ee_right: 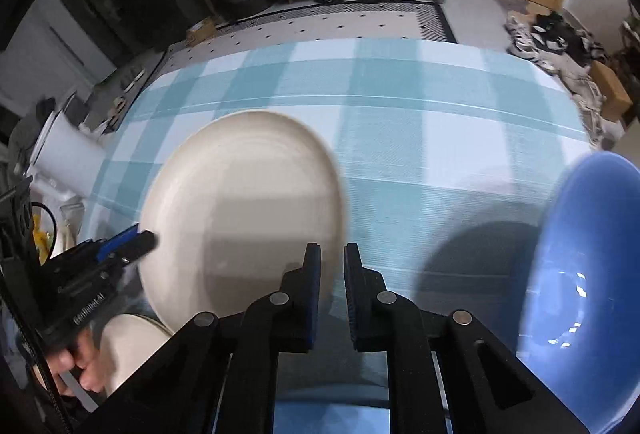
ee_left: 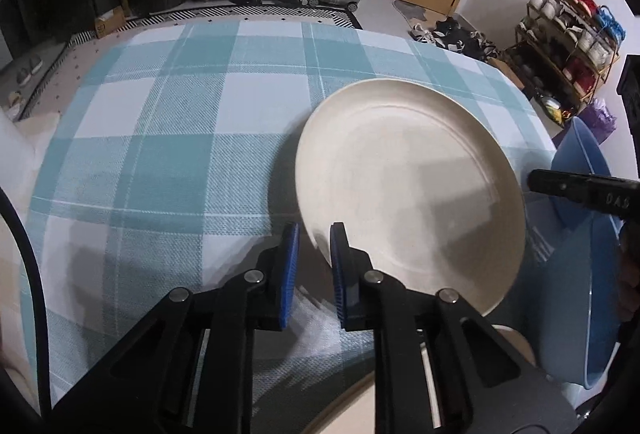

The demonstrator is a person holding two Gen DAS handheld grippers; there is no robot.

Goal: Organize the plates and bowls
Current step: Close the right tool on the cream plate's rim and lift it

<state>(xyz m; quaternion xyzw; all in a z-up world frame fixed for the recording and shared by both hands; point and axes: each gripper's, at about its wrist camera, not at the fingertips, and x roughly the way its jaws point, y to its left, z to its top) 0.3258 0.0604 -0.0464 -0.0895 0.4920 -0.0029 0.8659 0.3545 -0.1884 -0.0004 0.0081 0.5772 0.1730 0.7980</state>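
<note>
Both my tongs, left (ee_left: 314, 234) and right (ee_right: 332, 254), pinch opposite rims of the round cream plate (ee_left: 408, 174) over the checked table (ee_left: 180, 154).

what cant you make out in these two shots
- Cream plate: near rim hidden behind the left hand-held gripper, left wrist view.
- Blue bowl: cut off by the right edge and motion-blurred, right wrist view.
- Second cream dish: mostly hidden under the plate, kind unclear.

Cream plate (ee_left: 408, 174) and blue bowl (ee_right: 588, 246) on a teal-and-white checked tabletop (ee_left: 180, 138), black tongs (ee_left: 314, 258) with blue pads.
</note>
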